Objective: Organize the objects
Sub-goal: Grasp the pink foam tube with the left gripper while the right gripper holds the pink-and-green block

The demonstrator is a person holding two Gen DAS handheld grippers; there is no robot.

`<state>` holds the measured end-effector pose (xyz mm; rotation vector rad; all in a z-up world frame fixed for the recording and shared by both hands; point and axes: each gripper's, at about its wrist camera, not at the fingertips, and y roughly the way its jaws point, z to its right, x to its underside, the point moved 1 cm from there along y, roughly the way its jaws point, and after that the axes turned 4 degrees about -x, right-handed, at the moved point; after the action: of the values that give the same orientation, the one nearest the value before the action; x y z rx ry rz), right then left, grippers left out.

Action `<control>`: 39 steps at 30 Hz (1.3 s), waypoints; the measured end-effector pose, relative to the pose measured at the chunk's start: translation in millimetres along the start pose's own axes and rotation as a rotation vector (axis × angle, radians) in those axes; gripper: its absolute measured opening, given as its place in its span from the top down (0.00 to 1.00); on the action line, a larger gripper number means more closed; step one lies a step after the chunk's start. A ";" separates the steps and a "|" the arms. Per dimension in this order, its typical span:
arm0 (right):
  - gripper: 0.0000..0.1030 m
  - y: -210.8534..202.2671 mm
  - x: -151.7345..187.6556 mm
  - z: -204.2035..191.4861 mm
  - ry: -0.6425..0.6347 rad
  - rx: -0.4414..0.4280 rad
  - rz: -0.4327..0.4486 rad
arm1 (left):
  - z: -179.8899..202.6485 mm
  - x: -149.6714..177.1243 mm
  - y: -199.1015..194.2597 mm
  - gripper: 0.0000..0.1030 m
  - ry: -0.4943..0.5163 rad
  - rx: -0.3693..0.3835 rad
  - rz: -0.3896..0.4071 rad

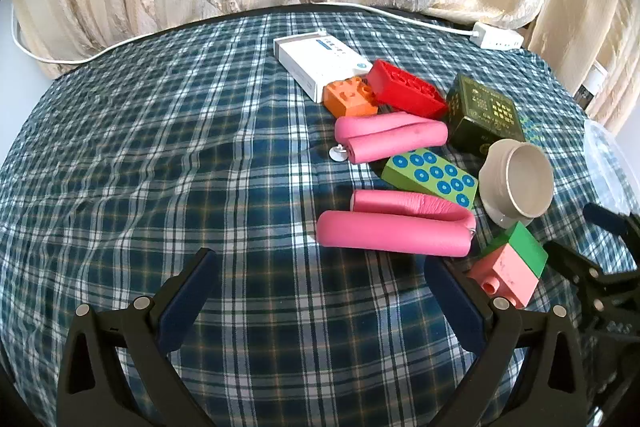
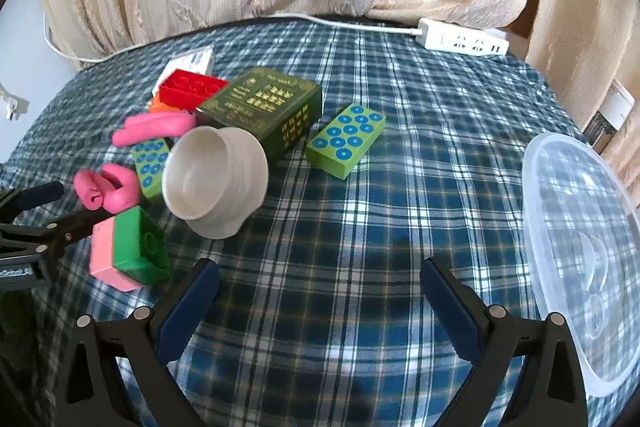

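Inspecting: both hand-held tools hang over a plaid tablecloth [image 2: 360,227]; sorting judged not yet begun.
Container: clear plastic tub [image 2: 580,247], empty, at the cloth's right edge, well apart from the pile.
Dark green box [image 2: 264,111]: heart of the clutter, landmark for everything below.
Pale cup [image 2: 216,179]: tipped on its side, just in front of the box.
Pink foam grips [image 1: 392,227]: two folded pairs, left of the box.
Dotted green blocks: one [image 2: 346,139] just right of the box, another [image 1: 432,177] left of it by the cup.
Red brick [image 1: 404,93], orange brick [image 1: 350,97], white carton [image 1: 316,61]: behind and left of the box.
Pink-and-green brick [image 2: 128,251]: nearest piece, in front of the box.
Left gripper [image 1: 320,291]: jaws spread fully, nothing between them.
Right gripper [image 2: 320,295]: likewise wide and empty.
Advice: take the isolated dotted block first, straddling its narrow sides squarely, since it sits nearest the tub.
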<state>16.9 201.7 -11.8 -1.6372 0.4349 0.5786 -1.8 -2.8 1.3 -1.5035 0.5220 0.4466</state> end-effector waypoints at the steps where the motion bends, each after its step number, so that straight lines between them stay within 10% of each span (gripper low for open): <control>1: 0.04 -2.4 1.3 -2.4 0.005 -0.019 0.004 | 0.0 -0.5 -1.4 0.00 0.001 0.000 0.005; 19: 0.29 -7.0 5.1 -67.6 -0.109 -0.262 0.012 | -29.4 -5.2 -26.1 0.00 -0.063 -0.045 0.110; 28: 0.53 5.3 2.9 -71.5 -0.109 -0.234 0.001 | -16.6 -5.2 -27.5 0.00 -0.017 0.008 0.089; 39: 0.53 -10.6 16.2 -44.8 -0.063 -0.181 0.045 | 5.7 -7.8 -24.4 0.00 0.036 0.035 0.062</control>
<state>41.6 159.7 -9.0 -1.7794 0.3830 0.7178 6.3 2.6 25.7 -1.4670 0.6031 0.4578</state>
